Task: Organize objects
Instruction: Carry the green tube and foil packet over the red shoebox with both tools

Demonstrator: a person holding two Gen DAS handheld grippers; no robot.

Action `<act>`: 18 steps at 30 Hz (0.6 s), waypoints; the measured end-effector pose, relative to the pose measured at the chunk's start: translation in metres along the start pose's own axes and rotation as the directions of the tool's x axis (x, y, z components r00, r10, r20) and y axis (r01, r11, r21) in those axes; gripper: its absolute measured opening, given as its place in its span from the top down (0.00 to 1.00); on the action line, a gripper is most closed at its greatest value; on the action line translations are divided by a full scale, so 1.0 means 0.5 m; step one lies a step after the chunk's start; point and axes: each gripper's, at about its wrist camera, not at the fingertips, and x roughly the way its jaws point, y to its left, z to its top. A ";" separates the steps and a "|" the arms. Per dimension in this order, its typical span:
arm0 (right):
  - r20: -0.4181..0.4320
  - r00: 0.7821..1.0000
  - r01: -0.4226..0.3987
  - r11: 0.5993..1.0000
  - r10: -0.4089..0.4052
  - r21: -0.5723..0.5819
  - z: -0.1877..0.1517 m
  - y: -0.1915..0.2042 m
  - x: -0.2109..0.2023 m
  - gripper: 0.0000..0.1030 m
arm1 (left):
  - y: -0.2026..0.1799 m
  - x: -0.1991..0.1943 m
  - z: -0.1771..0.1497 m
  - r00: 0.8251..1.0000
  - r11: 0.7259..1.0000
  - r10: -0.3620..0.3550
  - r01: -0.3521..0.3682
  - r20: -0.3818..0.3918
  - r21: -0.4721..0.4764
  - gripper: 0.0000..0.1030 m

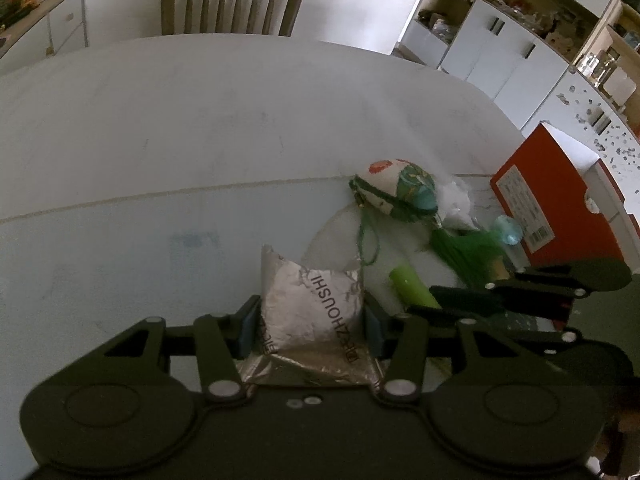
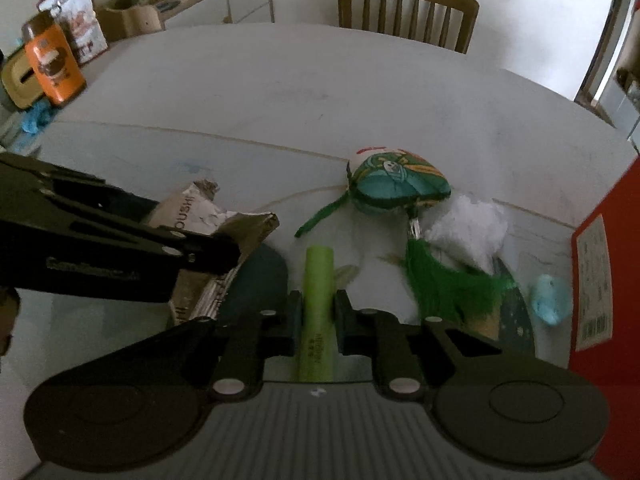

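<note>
My left gripper (image 1: 311, 320) is shut on a silver foil pouch (image 1: 316, 312) with black lettering, held just above the white table (image 1: 160, 140). In the right wrist view the same pouch (image 2: 212, 216) shows at the left under the left gripper's arm. My right gripper (image 2: 316, 312) is shut on a light green tube (image 2: 318, 308); the tube (image 1: 412, 284) also shows in the left wrist view. Beyond lies a patterned fabric sachet (image 2: 396, 188) with a green tassel (image 2: 444, 280), also seen as the sachet (image 1: 396, 190) from the left.
An orange-red box (image 1: 560, 204) stands at the right. White stuffing (image 2: 468, 224) and a small blue piece (image 2: 550, 296) lie near the tassel. An orange canister (image 2: 54, 64) stands far left. A wooden chair (image 1: 232, 4) sits behind the table.
</note>
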 end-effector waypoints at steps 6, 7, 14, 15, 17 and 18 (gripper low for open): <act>0.020 0.998 -0.056 0.998 0.055 0.035 -0.018 -0.016 -0.067 0.85 | -0.045 -0.036 -0.016 1.000 1.000 0.009 -0.009 0.014 0.000 0.52; 0.024 0.998 -0.065 0.997 0.064 0.044 -0.021 -0.022 -0.080 0.85 | -0.054 -0.045 -0.018 1.000 1.000 0.009 -0.009 0.019 -0.001 0.52; 0.070 0.992 -0.109 0.989 0.102 0.100 -0.041 -0.089 -0.179 0.85 | -0.142 -0.110 -0.029 0.998 1.000 -0.001 0.000 0.061 0.011 0.52; 0.073 0.991 -0.115 0.987 0.108 0.108 -0.043 -0.099 -0.191 0.85 | -0.156 -0.119 -0.029 0.998 1.000 -0.002 0.001 0.068 0.016 0.52; 0.082 0.990 -0.127 0.984 0.117 0.124 -0.054 -0.125 -0.219 0.85 | -0.190 -0.139 -0.027 0.996 1.000 -0.006 0.004 0.087 0.022 0.52; 0.090 0.989 -0.129 0.983 0.118 0.128 -0.059 -0.137 -0.234 0.85 | -0.205 -0.148 -0.027 0.995 1.000 -0.011 0.008 0.096 0.027 0.52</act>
